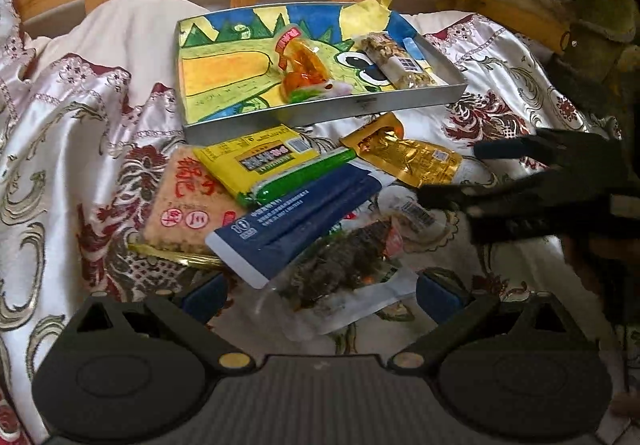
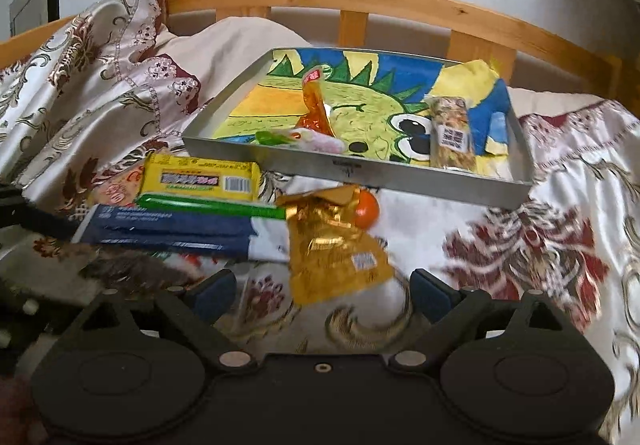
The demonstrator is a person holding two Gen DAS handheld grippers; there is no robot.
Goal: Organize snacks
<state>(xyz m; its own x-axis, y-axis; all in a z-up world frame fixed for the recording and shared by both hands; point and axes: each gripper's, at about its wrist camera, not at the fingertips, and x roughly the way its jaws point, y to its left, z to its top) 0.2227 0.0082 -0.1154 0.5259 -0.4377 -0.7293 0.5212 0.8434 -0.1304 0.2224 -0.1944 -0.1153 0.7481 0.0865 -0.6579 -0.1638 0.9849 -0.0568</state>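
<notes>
Right hand-held gripper (image 2: 320, 295): jaws wide apart, nothing clamped. The crinkled gold foil snack pouch (image 2: 334, 249) lies just ahead, its near edge reaching in between the blue pads (image 2: 212, 295), no contact visible. Long axis of the pouch runs roughly away from the gripper, tilted toward the far left, so the jaws straddle it across its short width. Gripper pitched downward at the bedspread.

Left hand-held gripper (image 1: 320, 295): jaws likewise apart, empty. A clear plastic packet of dark dried snack (image 1: 340, 277) lies between and just beyond its pads, long axis slanting far-right. The left is nearer to this packet; the right is nearer to the gold pouch.

Further out: a pile of a long dark blue flat pack (image 1: 296, 217), a green stick pack (image 1: 296, 177) and a yellow wrapped bar (image 1: 256, 161), all overlapping on the patterned satin bedspread (image 2: 560, 229). Beyond the pile sits the shallow metal tray lined with a dragon drawing (image 2: 360, 171), already holding an orange jelly pouch (image 2: 316, 109) and a nut bar (image 2: 452, 133).

Judgement: next pick is the gold pouch, right side; destination is the tray, straight ahead.
</notes>
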